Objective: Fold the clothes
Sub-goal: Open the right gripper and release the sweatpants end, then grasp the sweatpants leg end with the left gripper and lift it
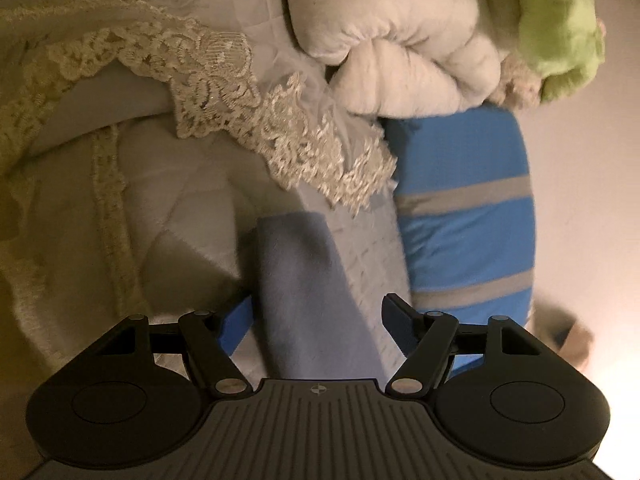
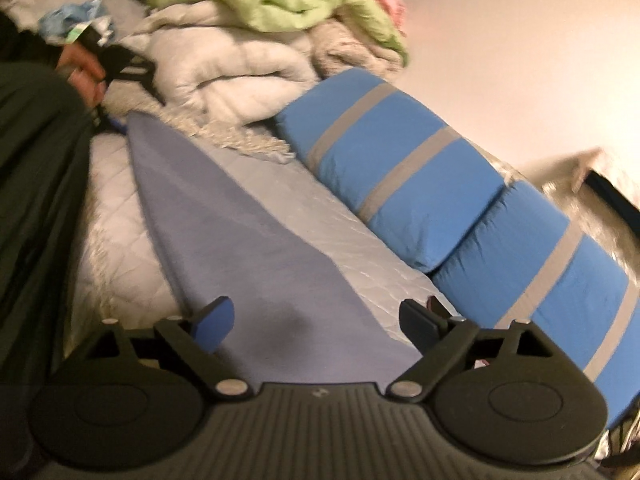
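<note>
A lavender-blue cloth [image 2: 240, 216] lies in a long strip on the quilted white bed [image 2: 344, 232]. My right gripper [image 2: 316, 320] is open at the cloth's near end, and the fabric runs between its blue-padded fingers [image 2: 218, 318]. At the strip's far end a hand holds my left gripper [image 2: 114, 122]. In the left wrist view the left gripper [image 1: 316, 324] is open too. The same cloth [image 1: 308, 280] passes between its wide-spread fingers [image 1: 238, 326]. Neither gripper pinches the fabric.
Two blue pillows with grey stripes [image 2: 404, 176] line the wall side of the bed, and one shows in the left wrist view [image 1: 464, 232]. A white duvet [image 1: 404, 52], a green blanket [image 2: 276, 4] and a lace-edged cover [image 1: 224, 92] are heaped at the far end. A dark sleeve [image 2: 36, 152] fills the left.
</note>
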Action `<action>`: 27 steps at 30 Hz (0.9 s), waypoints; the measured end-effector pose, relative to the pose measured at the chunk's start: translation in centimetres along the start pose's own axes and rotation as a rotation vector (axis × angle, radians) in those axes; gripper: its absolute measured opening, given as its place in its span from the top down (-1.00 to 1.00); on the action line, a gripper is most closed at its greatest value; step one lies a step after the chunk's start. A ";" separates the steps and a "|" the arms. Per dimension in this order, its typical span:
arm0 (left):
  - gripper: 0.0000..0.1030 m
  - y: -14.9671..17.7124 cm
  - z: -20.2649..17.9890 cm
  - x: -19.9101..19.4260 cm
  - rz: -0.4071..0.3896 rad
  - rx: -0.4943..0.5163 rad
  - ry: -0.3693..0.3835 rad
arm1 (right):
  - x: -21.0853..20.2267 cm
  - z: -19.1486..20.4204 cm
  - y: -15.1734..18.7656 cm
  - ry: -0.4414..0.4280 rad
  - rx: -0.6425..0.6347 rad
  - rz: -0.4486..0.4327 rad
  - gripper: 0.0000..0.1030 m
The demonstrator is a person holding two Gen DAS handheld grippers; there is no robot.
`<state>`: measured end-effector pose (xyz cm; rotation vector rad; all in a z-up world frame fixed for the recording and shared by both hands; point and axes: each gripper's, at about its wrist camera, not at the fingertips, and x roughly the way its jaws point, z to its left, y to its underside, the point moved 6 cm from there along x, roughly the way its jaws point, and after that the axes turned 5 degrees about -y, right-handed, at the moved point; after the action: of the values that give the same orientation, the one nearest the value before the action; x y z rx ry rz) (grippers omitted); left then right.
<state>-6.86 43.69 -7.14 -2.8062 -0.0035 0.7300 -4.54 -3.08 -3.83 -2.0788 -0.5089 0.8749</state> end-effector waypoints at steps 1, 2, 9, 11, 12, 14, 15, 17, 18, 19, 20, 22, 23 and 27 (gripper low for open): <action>-0.32 -0.1 0.0 0.3 -0.011 -0.005 0.016 | 0.0 -0.5 0.0 0.006 0.020 0.001 -0.89; -0.27 -0.1 0.0 0.5 -0.019 -0.008 0.030 | -0.1 -0.9 0.0 0.012 0.041 0.003 -0.89; 0.88 0.4 -3.5 0.7 0.017 0.171 -0.080 | -0.3 -4.1 1.5 0.049 0.179 0.048 -0.90; 0.88 0.3 -6.3 -0.4 0.002 0.282 -0.084 | -0.4 -4.6 2.0 0.048 0.215 0.064 -0.91; 0.88 0.6 -8.2 -1.1 -0.007 0.343 -0.078 | -0.5 -4.8 2.3 0.045 0.231 0.072 -0.91; 0.88 1.6 -12.2 -2.4 -0.023 0.465 -0.058 | -0.5 -5.2 2.8 0.037 0.261 0.089 -0.91; 0.88 2.3 -14.3 -2.9 -0.031 0.524 -0.044 | -0.5 -5.3 3.0 0.033 0.275 0.093 -0.91; 0.88 4.3 -18.4 -3.9 -0.034 0.631 -0.011 | -0.5 -5.7 3.2 0.030 0.304 0.099 -0.92; 0.88 5.6 -20.4 -4.2 -0.029 0.678 0.008 | -0.5 -5.9 3.4 0.029 0.318 0.101 -0.92; 0.88 6.9 -22.3 -4.5 -0.023 0.724 0.027 | -0.5 -6.1 3.5 0.027 0.333 0.104 -0.92; 0.88 8.3 -23.8 -4.7 -0.016 0.766 0.041 | -0.5 -6.3 3.6 0.026 0.347 0.107 -0.93; 0.88 11.9 -26.7 -4.6 0.005 0.867 0.062 | -0.5 -6.7 3.9 0.023 0.376 0.112 -0.93; 0.88 13.8 -27.8 -4.6 0.019 0.916 0.073 | -0.5 -6.9 4.0 0.021 0.390 0.115 -0.93; 0.88 20.7 -30.2 -4.1 0.067 1.065 0.094 | -0.5 -7.6 4.6 0.015 0.448 0.126 -0.93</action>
<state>2.87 16.33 15.56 -1.8117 0.3774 0.4112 0.97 -10.06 -4.00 -1.7166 -0.1528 0.9464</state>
